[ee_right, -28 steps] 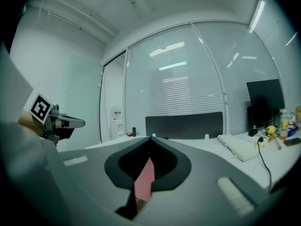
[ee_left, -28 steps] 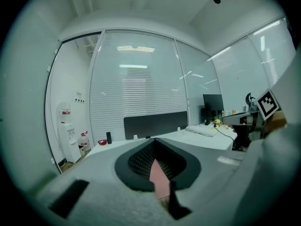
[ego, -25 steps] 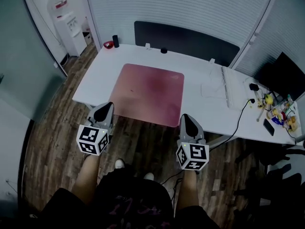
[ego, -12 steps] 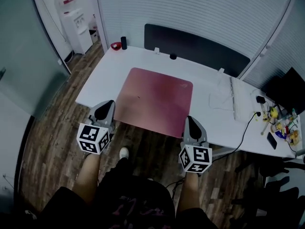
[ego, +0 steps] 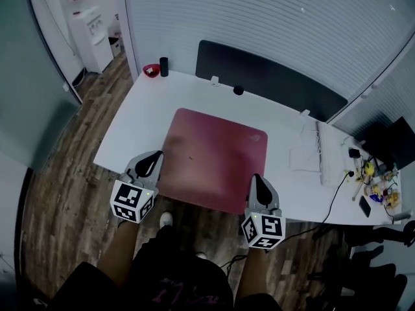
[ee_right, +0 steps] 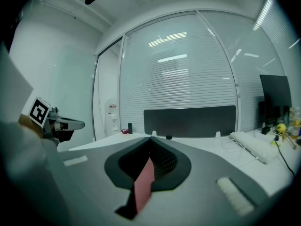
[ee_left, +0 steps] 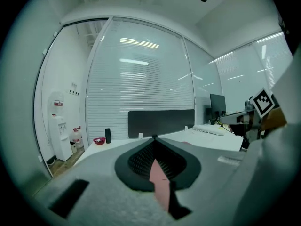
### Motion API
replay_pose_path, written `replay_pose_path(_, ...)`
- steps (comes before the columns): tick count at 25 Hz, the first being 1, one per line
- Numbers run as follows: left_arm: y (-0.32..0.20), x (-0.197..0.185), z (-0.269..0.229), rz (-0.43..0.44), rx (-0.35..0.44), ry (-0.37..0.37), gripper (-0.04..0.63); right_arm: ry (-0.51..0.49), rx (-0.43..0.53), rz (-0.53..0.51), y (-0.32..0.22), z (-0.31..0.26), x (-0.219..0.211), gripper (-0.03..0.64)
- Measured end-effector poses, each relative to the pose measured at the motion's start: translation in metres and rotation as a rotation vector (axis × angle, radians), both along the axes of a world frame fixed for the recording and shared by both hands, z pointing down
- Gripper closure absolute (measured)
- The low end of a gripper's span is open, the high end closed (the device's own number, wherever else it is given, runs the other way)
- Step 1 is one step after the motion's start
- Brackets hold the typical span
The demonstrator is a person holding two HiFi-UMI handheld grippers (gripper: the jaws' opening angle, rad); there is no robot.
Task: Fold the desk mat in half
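Note:
The pink desk mat point(ego: 214, 155) lies flat and unfolded on the white desk point(ego: 136, 125), with its near edge at the desk's front. My left gripper point(ego: 157, 155) hovers at the mat's near left corner, jaws shut and empty. My right gripper point(ego: 257, 177) hovers at the near right corner, also shut with nothing in it. In the left gripper view the jaws point(ee_left: 154, 138) meet at the tip, and a strip of the pink mat point(ee_left: 160, 182) shows through the slot below. The right gripper view shows its jaws point(ee_right: 150, 138) likewise, over the pink mat point(ee_right: 143, 185).
A black partition panel point(ego: 272, 70) runs along the desk's back edge. A red bowl point(ego: 151, 69) and a black cylinder point(ego: 163, 65) sit at the back left. A keyboard point(ego: 320, 151) and papers lie to the right, with a monitor point(ego: 389, 141) and small clutter point(ego: 376, 183) beyond them.
Both grippers have moved forward from over the floor to the mat's near corners. Their jaws have stayed shut.

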State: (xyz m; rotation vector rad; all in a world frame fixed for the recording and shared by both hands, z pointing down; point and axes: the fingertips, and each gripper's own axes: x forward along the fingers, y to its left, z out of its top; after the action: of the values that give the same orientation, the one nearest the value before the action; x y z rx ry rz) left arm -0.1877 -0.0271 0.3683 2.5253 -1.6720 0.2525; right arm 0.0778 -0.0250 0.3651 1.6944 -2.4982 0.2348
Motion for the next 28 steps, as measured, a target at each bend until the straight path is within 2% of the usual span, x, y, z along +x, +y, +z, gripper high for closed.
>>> replay_pose_path(9, -0.057, -0.044, 0.033, 0.060, -0.060, 0.060, 0.597, 0.044, -0.038, 0.052, -0.049, 0.017, -0.048, 0.612)
replay_pose_path(15, -0.066, -0.057, 0.047, 0.104, -0.094, 0.081, 0.597, 0.073, -0.079, 0.074, -0.059, 0.033, -0.066, 0.607)
replay_pose_path(21, -0.068, -0.049, 0.046, 0.142, -0.097, 0.084, 0.597, 0.087, -0.072, 0.086, -0.063, 0.024, -0.061, 0.606)
replay_pose_path(28, -0.076, -0.023, 0.034, 0.134, -0.083, 0.092, 0.597, 0.076, -0.057, 0.084, -0.068, 0.015, -0.033, 0.606)
